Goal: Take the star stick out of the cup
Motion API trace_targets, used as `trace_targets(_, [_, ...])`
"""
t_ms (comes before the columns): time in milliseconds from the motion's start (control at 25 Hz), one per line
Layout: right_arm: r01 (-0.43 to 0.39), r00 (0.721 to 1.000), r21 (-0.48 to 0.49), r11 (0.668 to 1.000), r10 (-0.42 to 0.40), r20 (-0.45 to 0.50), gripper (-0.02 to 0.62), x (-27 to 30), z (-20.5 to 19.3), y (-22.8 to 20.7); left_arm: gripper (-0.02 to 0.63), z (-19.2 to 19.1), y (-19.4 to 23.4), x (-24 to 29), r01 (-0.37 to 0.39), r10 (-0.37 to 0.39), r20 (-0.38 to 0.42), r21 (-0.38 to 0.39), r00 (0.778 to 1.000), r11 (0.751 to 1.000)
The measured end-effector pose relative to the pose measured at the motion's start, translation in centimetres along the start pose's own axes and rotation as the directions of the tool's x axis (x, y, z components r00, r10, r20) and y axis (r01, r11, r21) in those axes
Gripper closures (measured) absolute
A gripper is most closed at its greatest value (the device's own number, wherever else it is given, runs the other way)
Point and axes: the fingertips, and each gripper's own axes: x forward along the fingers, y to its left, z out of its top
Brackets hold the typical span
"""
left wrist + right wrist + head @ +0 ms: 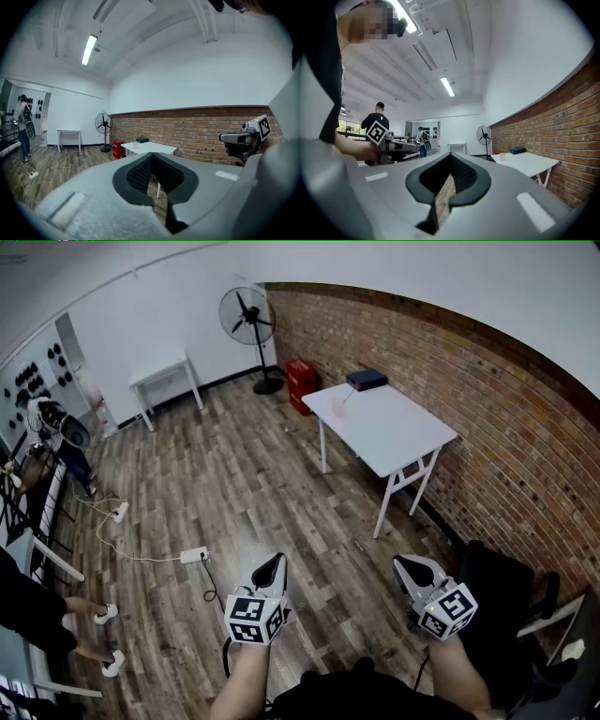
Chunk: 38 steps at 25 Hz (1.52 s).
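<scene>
White table [394, 432] with cup [502, 156] beside brick wall [469, 399]; wood floor [234, 493].

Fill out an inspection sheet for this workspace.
Surface: white rectangular table against the red brick wall, across the room.
Job's things: translucent pinkish cup upright on the table's far end, thin stick in it; star too small to tell.
Clutter: dark blue flat box on the table.
Grippers: left hand-held gripper shut, empty; right hand-held gripper shut, empty.
Cables: white power strip with cord on the wooden plank floor.
Surroundings: black pedestal fan, red crate, small white side table, person in dark clothes at left.
</scene>
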Motion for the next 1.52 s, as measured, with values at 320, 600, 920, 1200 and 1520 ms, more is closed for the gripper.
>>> trace_targets(320, [-0.010, 1.000, 0.015, 1.000, 0.011, -0.010, 0.597, -1.1, -0.8, -1.0, 0.598, -0.2, -1.7, 0.9, -0.005, 0.004, -0.019, -0.005, 1.000, 1.000])
trace_targets(600, [-0.034, 0.999, 0.028, 0.999, 0.034, -0.004, 0.597, -2.2, -1.0, -3.1, 0.598, -0.4, -3.6, 2.7, -0.004, 0.004, -0.035, -0.007, 0.999, 1.000])
trace_targets(920, [-0.107, 0.994, -0.003, 0.994, 0.107, -0.030, 0.595, -4.9, -1.2, -5.1, 0.598, -0.5, -7.7, 5.7, 0.014, -0.015, -0.052, -0.010, 0.999, 1.000])
trace_targets(1200, [-0.093, 0.994, 0.067, 0.993, 0.097, -0.052, 0.595, -7.9, -3.3, -9.0, 0.598, -0.5, -11.7, 7.0, 0.027, -0.027, -0.064, 0.001, 0.998, 1.000])
trace_targets(1520, [-0.081, 0.995, 0.109, 0.991, 0.086, -0.045, 0.595, -9.2, -3.9, -11.2, 0.598, 0.0, -12.6, 8.5, 0.023, -0.021, -0.080, 0.021, 0.997, 1.000])
